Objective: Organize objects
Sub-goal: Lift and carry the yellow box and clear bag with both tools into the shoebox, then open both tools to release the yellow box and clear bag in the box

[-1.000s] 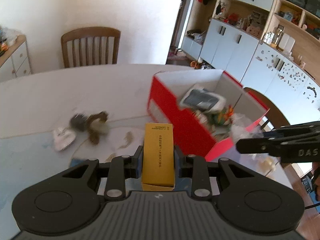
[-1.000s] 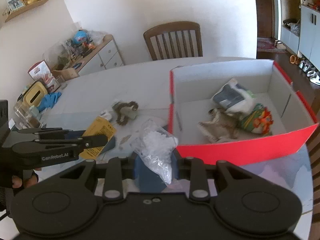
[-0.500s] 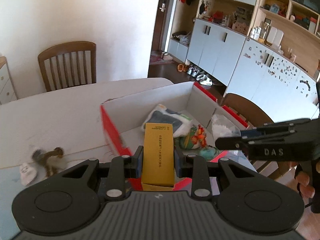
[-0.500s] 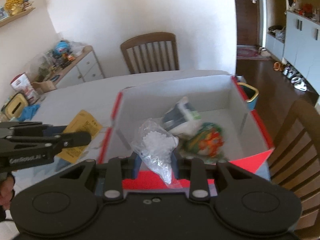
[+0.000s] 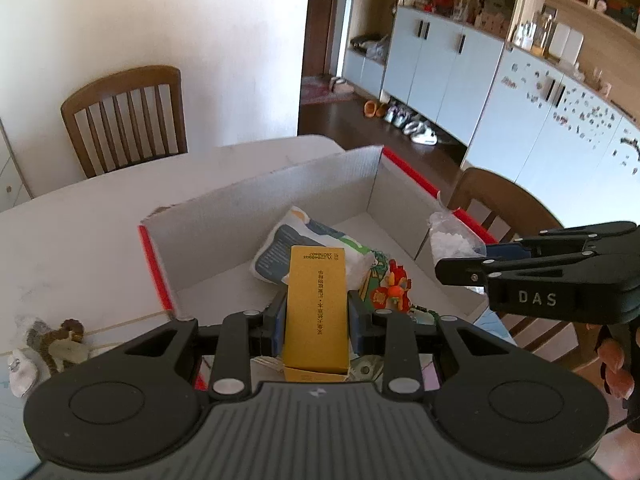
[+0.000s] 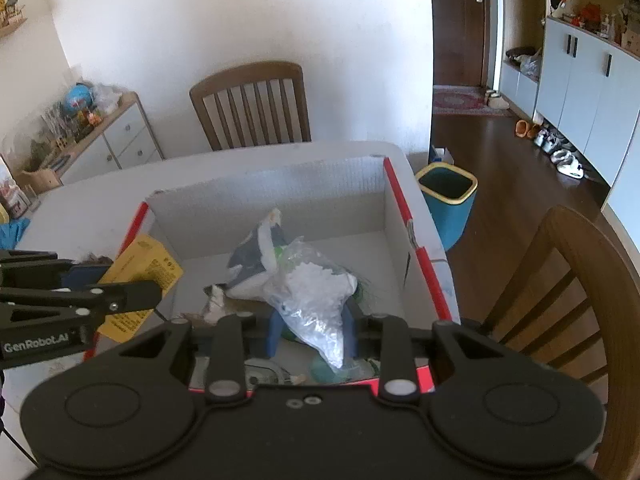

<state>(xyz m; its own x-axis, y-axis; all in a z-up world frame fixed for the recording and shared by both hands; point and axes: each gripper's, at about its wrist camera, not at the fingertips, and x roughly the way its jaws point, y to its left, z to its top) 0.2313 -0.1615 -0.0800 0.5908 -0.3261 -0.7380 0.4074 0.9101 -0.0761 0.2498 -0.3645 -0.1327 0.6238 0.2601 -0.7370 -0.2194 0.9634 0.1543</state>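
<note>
Over the open red box (image 5: 154, 264) at the near right part of the table (image 5: 80, 220), both grippers hang with something in their grip. Left gripper (image 5: 316, 312) is clenched on a yellow carton (image 5: 316, 300), the carton standing upright between the blue pads, its printed face toward the camera, held above the box's near wall. From the right wrist view that same yellow carton (image 6: 140, 272) shows at the box's left wall, pinched in the left gripper (image 6: 120, 292).

Right gripper (image 6: 310, 320) is clamped on a clear plastic bag of white bits (image 6: 312, 292), the bag bulging up out of the pads and hanging over the box's inside. In the left wrist view the right gripper (image 5: 464, 260) reaches in from the right, the bag (image 5: 452, 240) at its tips over the box's right wall.

Down in the box lies a white and dark pouch (image 5: 296, 248), with a bright orange and green packet (image 5: 392, 288) just beside it toward the near right corner.

Out on the table, well to the left of the box, sits a small brown plush toy (image 5: 56, 340). Wooden chair (image 6: 252, 104) stands at the far edge, and a teal bin (image 6: 448, 196) on the floor beyond the table's right side.
</note>
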